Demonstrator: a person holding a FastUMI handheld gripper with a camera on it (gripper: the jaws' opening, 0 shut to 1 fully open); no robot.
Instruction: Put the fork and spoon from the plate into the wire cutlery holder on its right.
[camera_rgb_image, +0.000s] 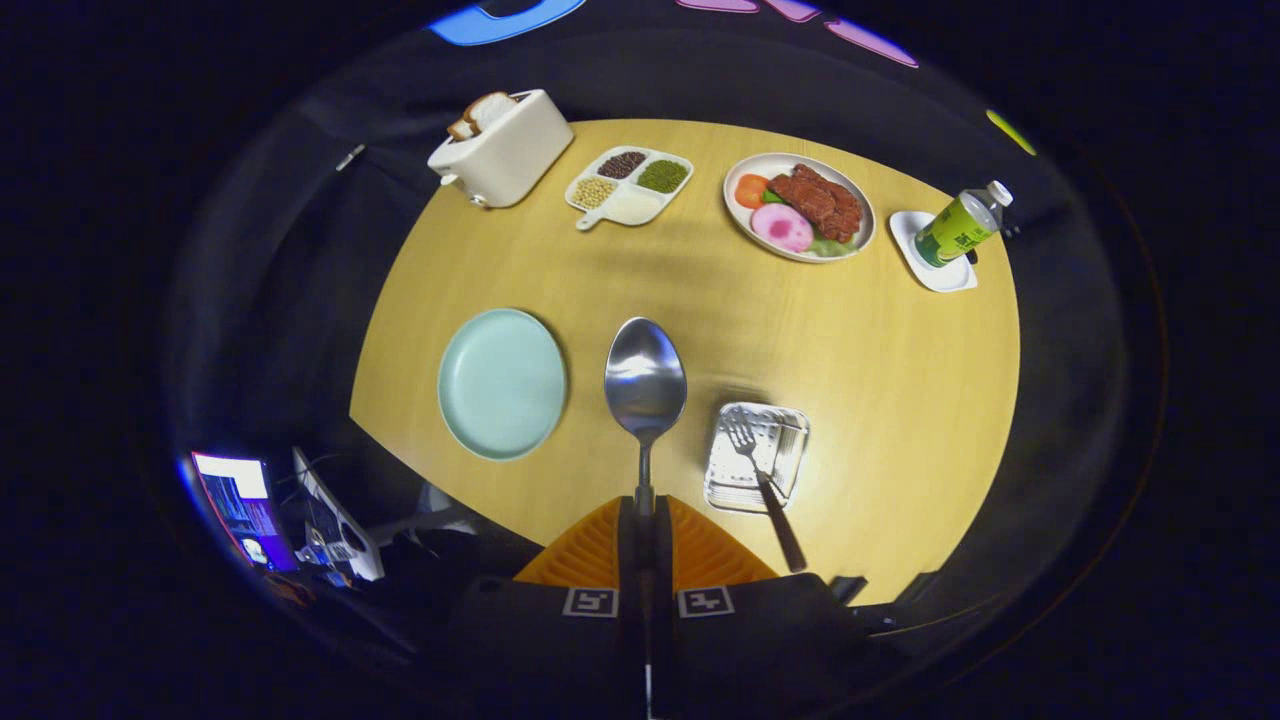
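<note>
My gripper (645, 505) is shut on the handle of a metal spoon (645, 385), held high over the round wooden table (880, 400). The spoon's bowl points forward, hanging above the table between the plate and the holder. The pale green plate (502, 383) lies bare to the left of the spoon. To the right of the spoon stands the wire cutlery holder (755, 457), seen from above. The fork (762, 480) rests in it, tines inside and dark handle sticking out over its near rim.
Across the table stand a white toaster (503, 148) with bread, a divided dish (628, 184) of beans, a plate of food (800, 205) and a green bottle (958, 228) on a white coaster. A screen (240, 505) sits below the table's left edge.
</note>
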